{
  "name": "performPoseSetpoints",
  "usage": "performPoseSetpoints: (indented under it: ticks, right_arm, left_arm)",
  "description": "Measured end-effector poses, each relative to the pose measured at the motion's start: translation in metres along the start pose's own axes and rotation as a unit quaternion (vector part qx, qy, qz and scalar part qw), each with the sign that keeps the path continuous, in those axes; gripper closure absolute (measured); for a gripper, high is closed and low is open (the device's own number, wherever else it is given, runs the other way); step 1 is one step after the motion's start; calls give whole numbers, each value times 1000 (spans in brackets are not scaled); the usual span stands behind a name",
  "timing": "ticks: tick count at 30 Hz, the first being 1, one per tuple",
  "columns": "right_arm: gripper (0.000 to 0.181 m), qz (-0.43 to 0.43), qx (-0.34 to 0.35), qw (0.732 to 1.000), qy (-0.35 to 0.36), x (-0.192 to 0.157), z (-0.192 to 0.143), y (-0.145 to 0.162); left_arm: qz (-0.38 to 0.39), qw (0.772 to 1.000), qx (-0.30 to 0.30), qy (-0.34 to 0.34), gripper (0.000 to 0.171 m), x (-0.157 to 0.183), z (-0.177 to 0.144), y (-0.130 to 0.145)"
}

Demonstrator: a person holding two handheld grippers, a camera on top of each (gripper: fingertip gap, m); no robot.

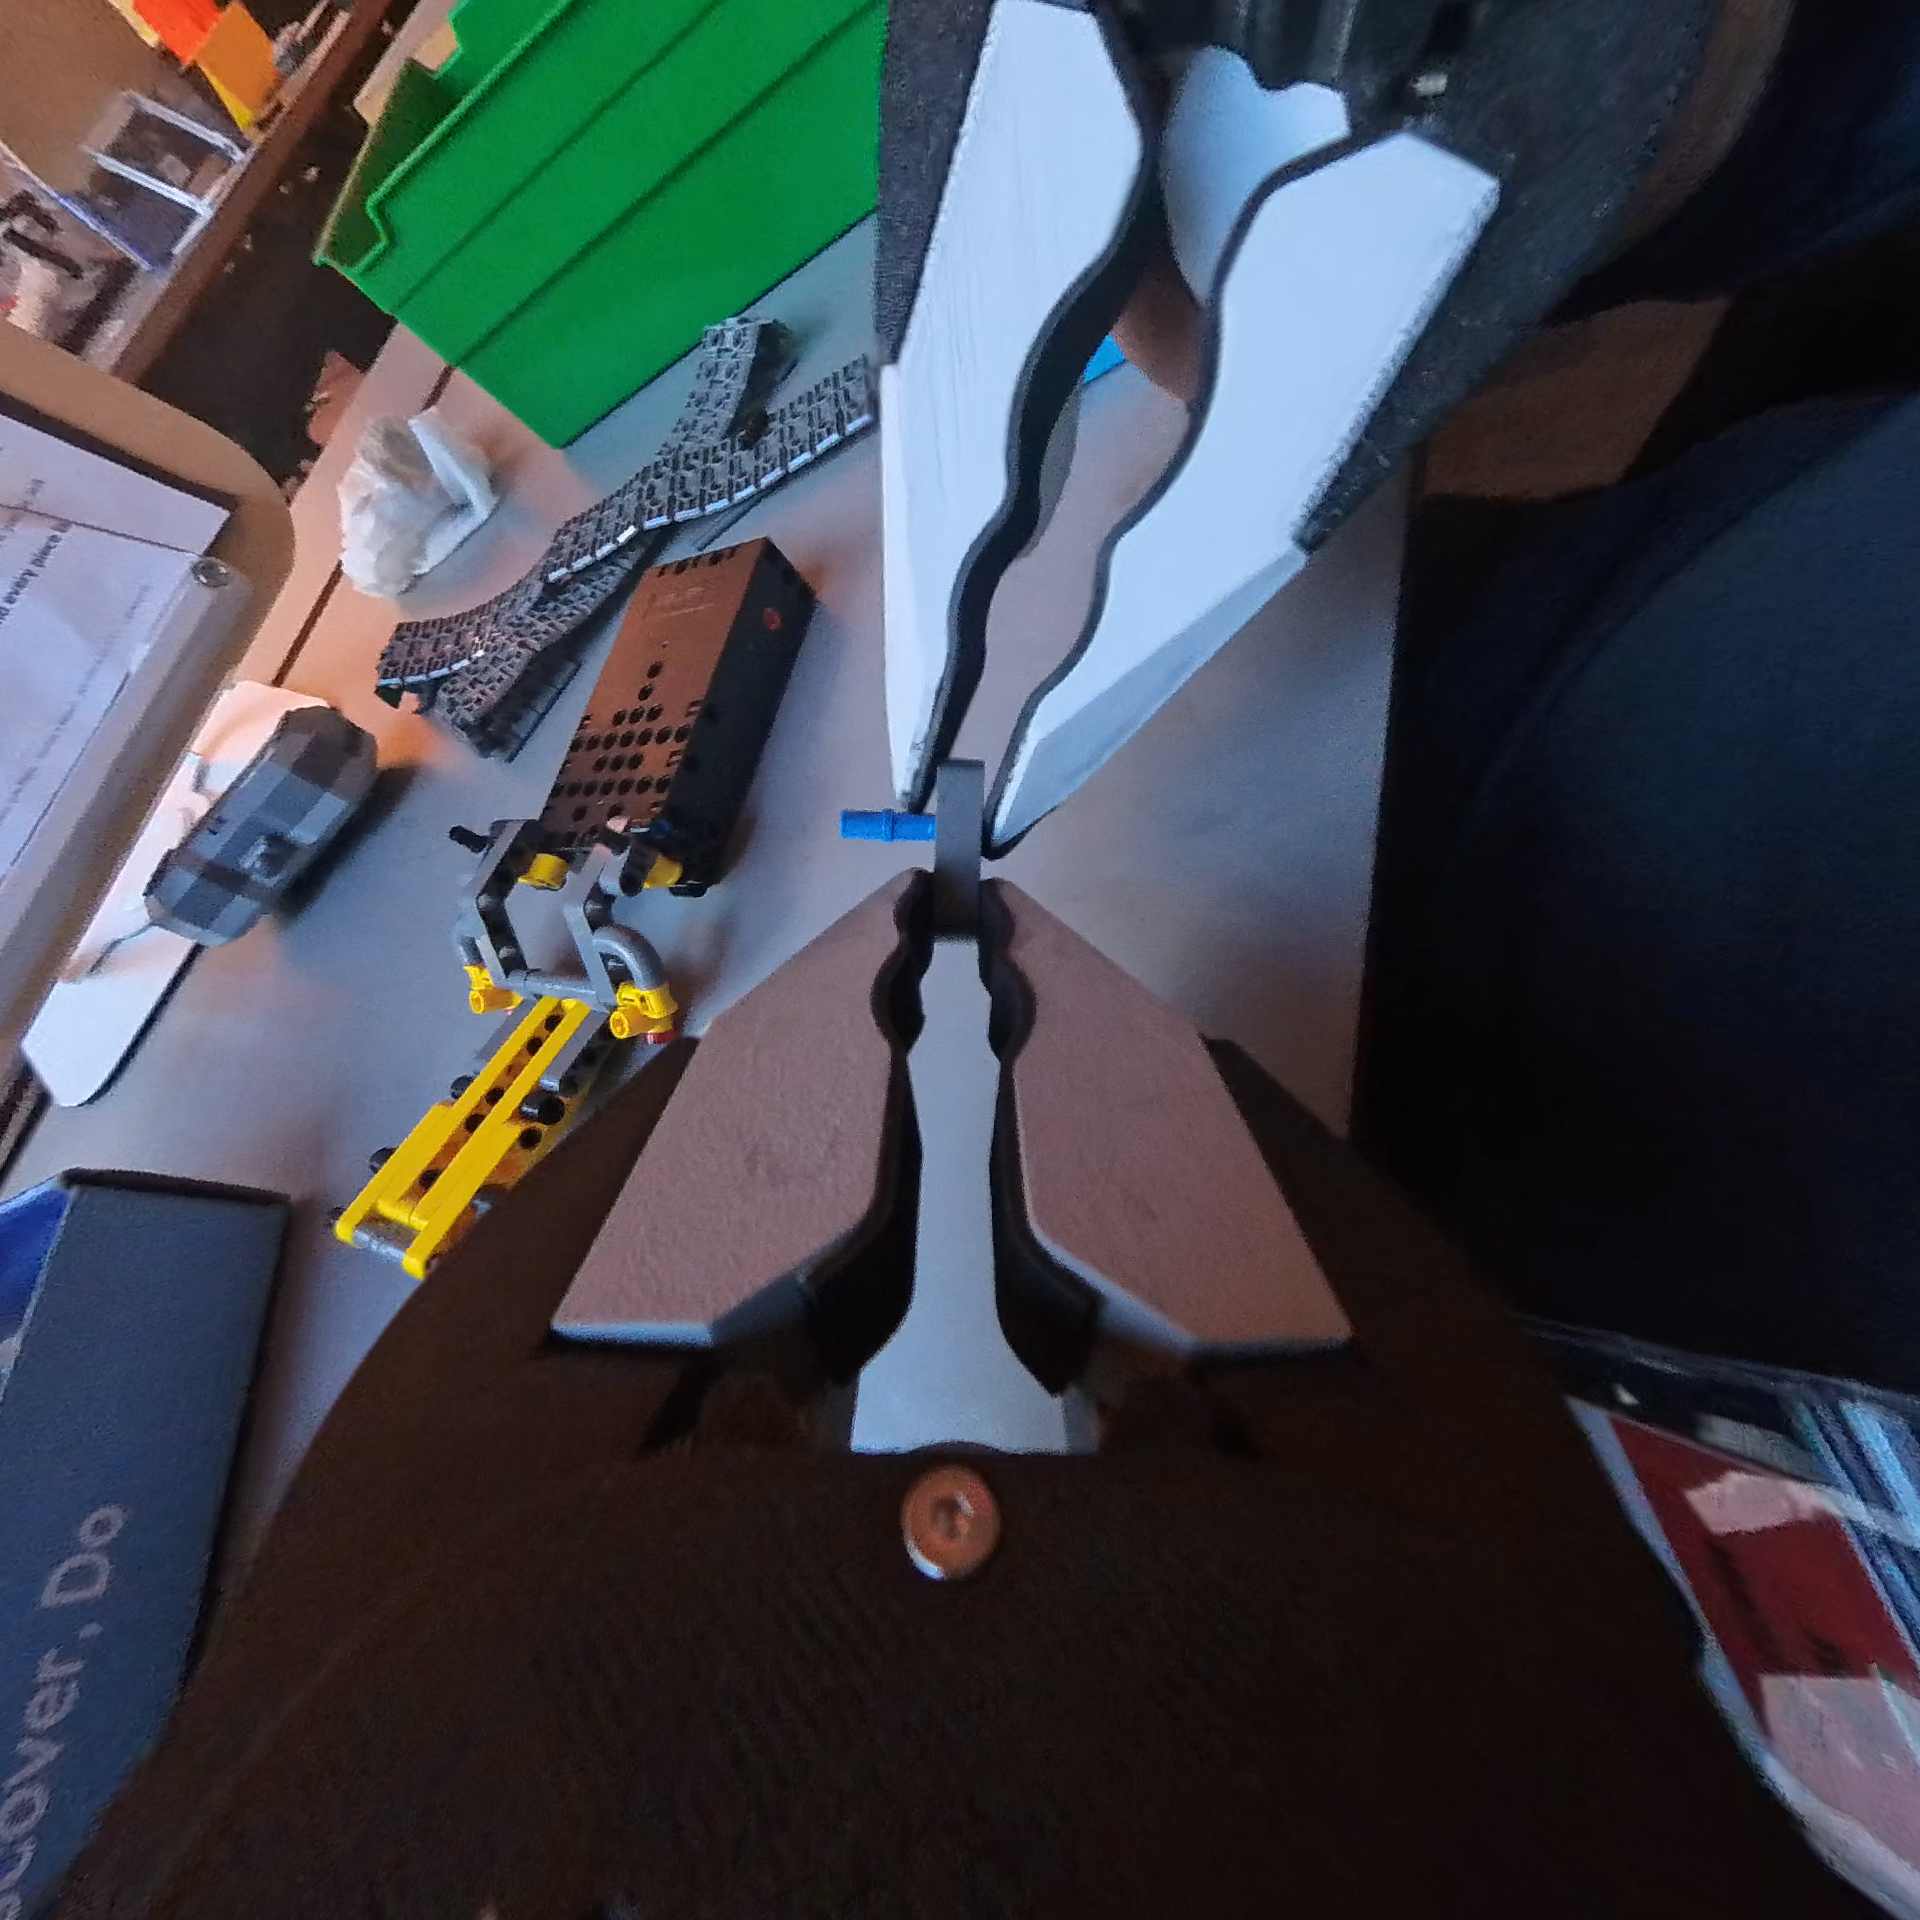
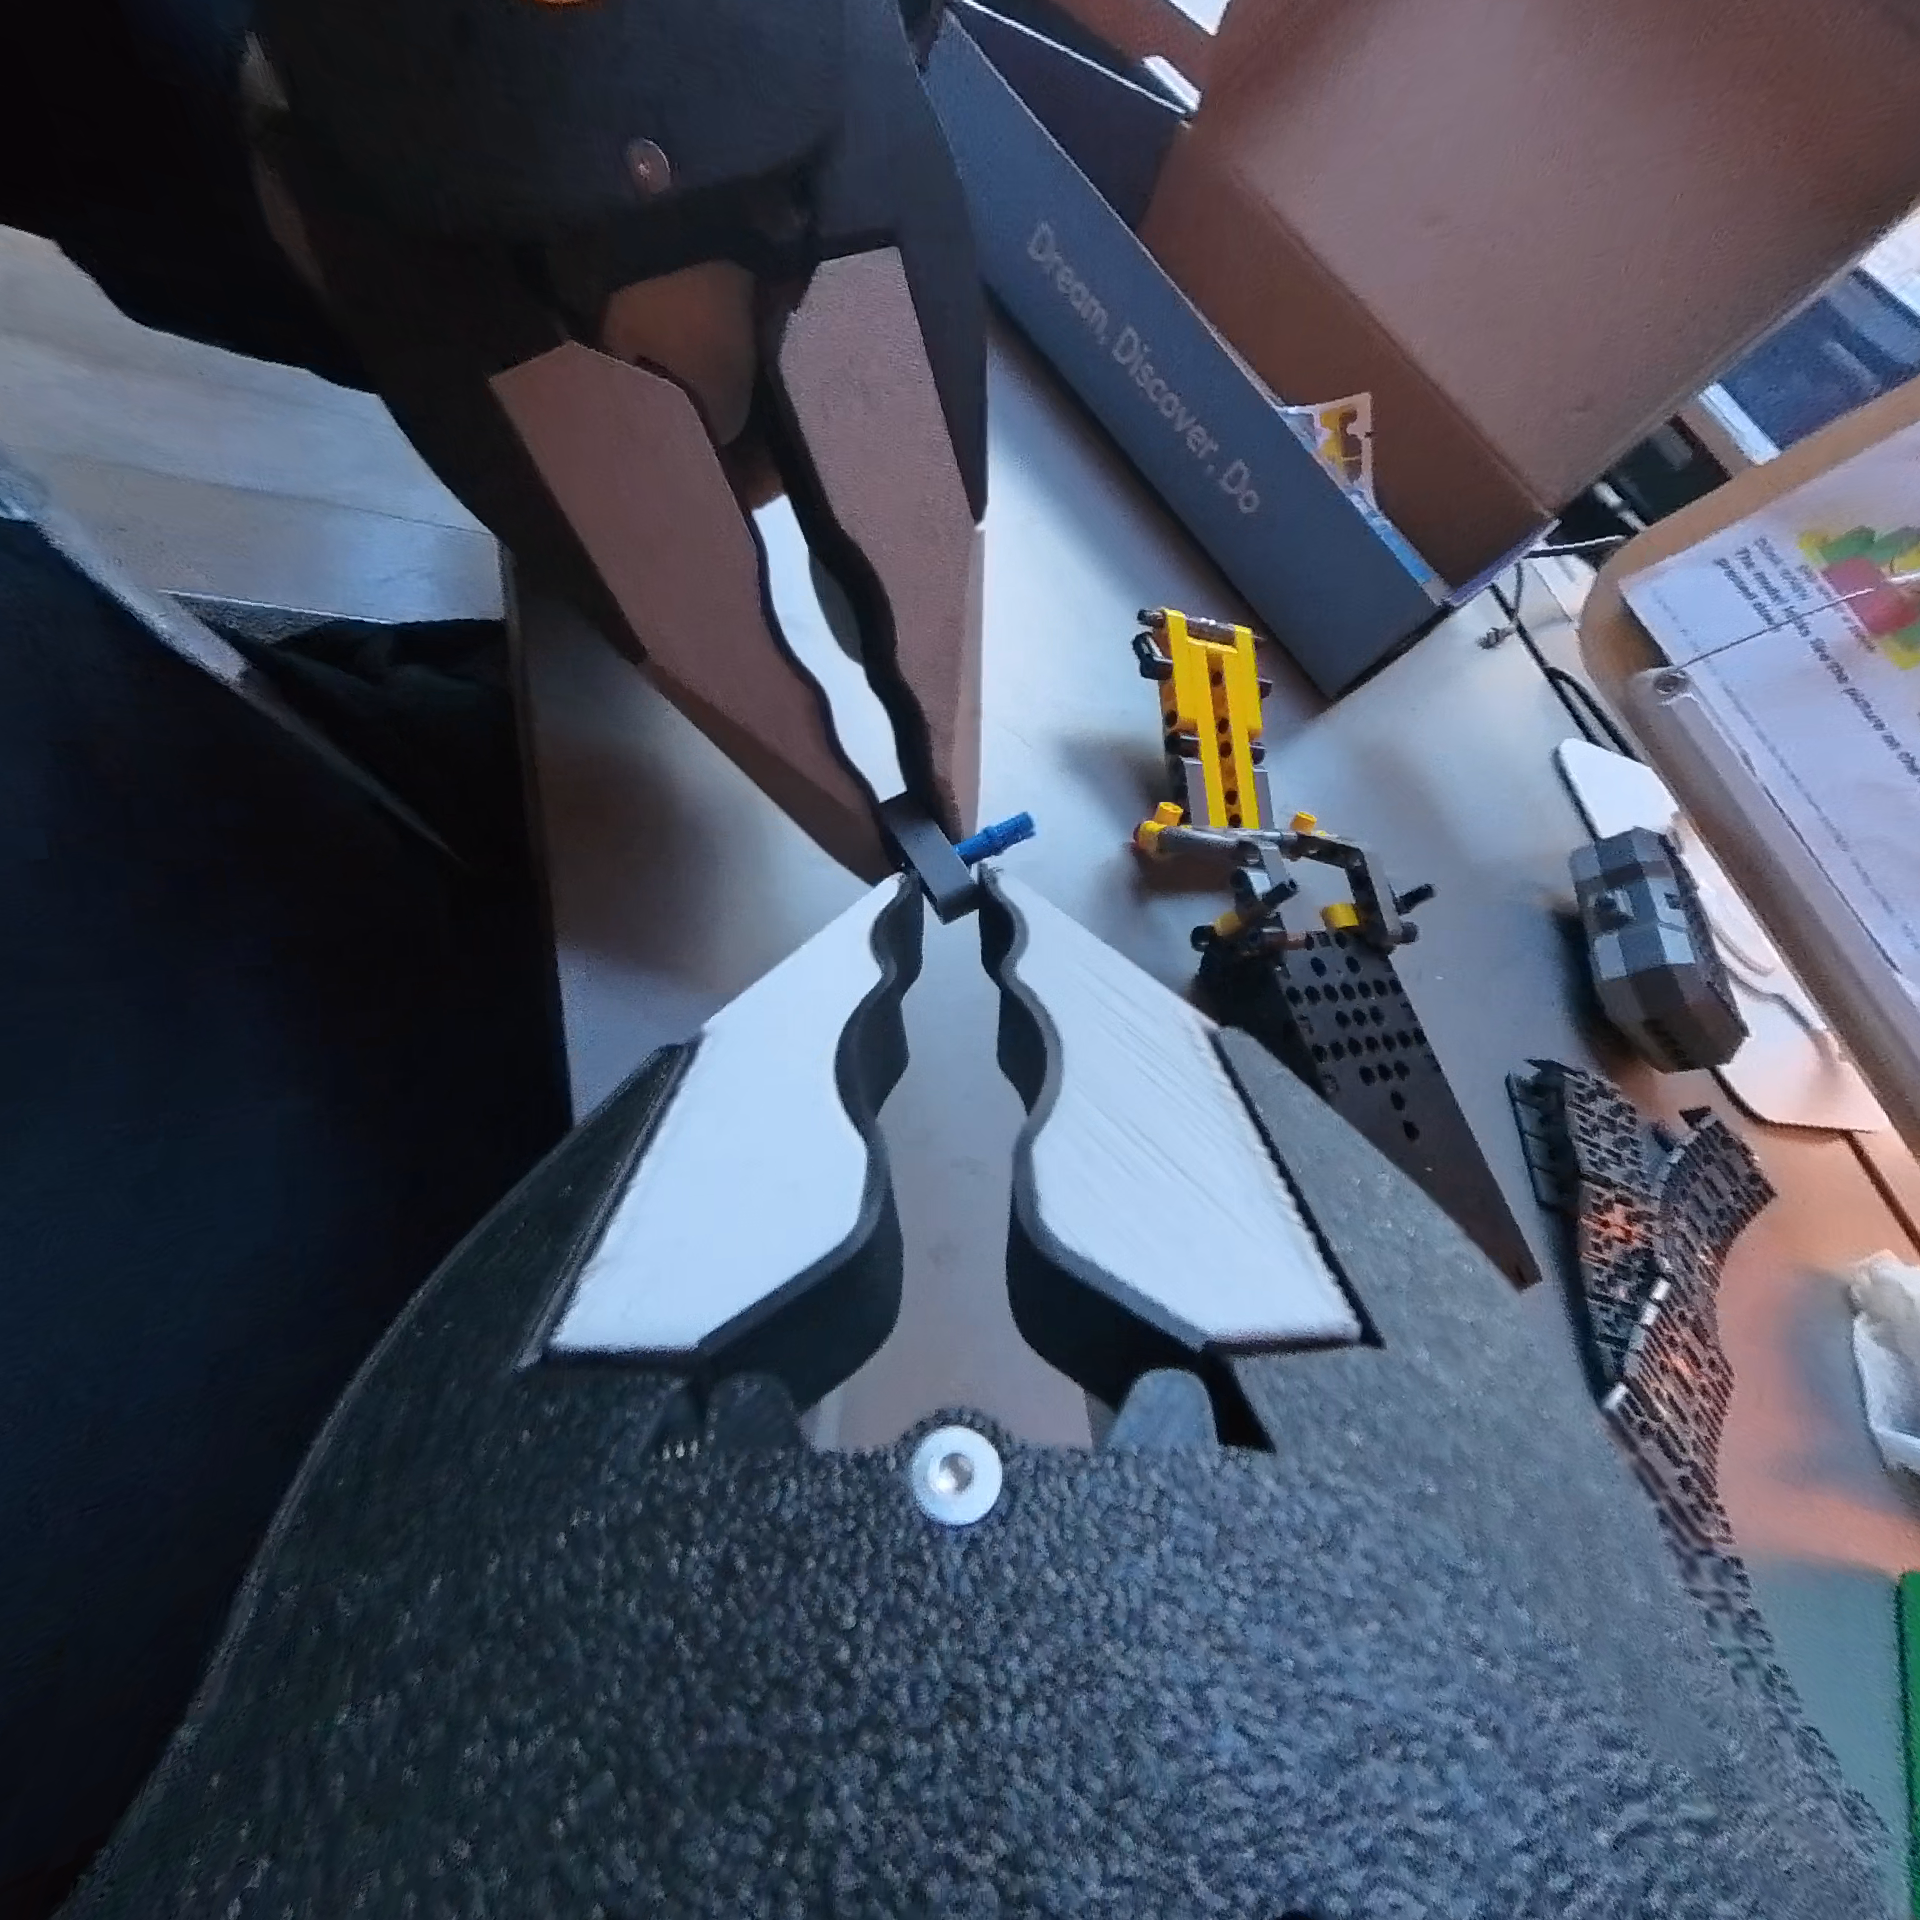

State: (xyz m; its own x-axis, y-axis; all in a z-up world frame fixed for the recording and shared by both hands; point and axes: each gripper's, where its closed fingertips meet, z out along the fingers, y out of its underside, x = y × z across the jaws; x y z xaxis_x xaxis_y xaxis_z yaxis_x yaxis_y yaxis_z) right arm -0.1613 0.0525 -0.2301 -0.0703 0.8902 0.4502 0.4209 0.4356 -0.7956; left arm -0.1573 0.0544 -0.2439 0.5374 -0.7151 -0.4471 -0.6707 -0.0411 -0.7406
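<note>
Both grippers meet tip to tip above the grey table (image 1: 1195, 727). Left gripper (image 1: 954, 902), brown-padded, is clamped on the lower end of a small black beam (image 1: 958, 831); my right gripper (image 2: 951, 891), white-padded, is clamped on its other end. I judge the beam light, rigid and smooth; hold its flat faces. A blue pin (image 1: 883, 826) projects sideways from it, beside the right fingertips.

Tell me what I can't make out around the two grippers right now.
- Black beam: both ends hidden in both views by the left gripper and right gripper pinching it.
- Blue pin: its seat in the beam is too small to judge.
- Green bins: cut off by the left view's top edge.
</note>
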Motion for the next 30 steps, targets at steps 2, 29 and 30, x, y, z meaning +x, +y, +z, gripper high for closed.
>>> performPoseSetpoints:
  ticks: [2, 29, 30]
  right_arm:
    - [174, 7, 4, 1000, -1, 0, 2, -2]
    - [177, 321, 30, 934, -151, 8, 1, -8]
    - [177, 327, 30, 932, -154, 8, 2, -8]
  left_arm:
    - [-18, 1000, 6, 22, 165, -1, -2, 1]
    - [189, 972, -8, -137, 165, -14, 1, -5]
    - [187, 973, -8, -137, 165, -14, 1, -5]
